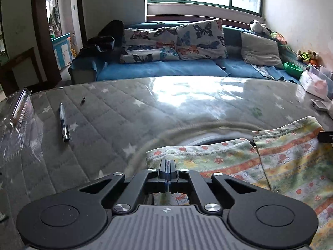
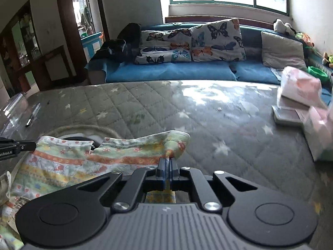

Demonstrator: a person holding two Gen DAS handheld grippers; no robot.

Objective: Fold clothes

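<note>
Left gripper (image 1: 167, 164) pinched tight on the striped garment (image 1: 281, 166) (near edge), right gripper (image 2: 166, 163) likewise clamped on it, cloth stretched sideways between them across the table (image 2: 208, 125)

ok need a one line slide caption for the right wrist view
Right claw shut on the corner of a striped patterned garment over a star-quilted table cover, blue sofa beyond.

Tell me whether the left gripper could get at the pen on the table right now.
Probably not yet: the left gripper is shut on the patterned garment. The table between it and the pen looks bare.
</note>
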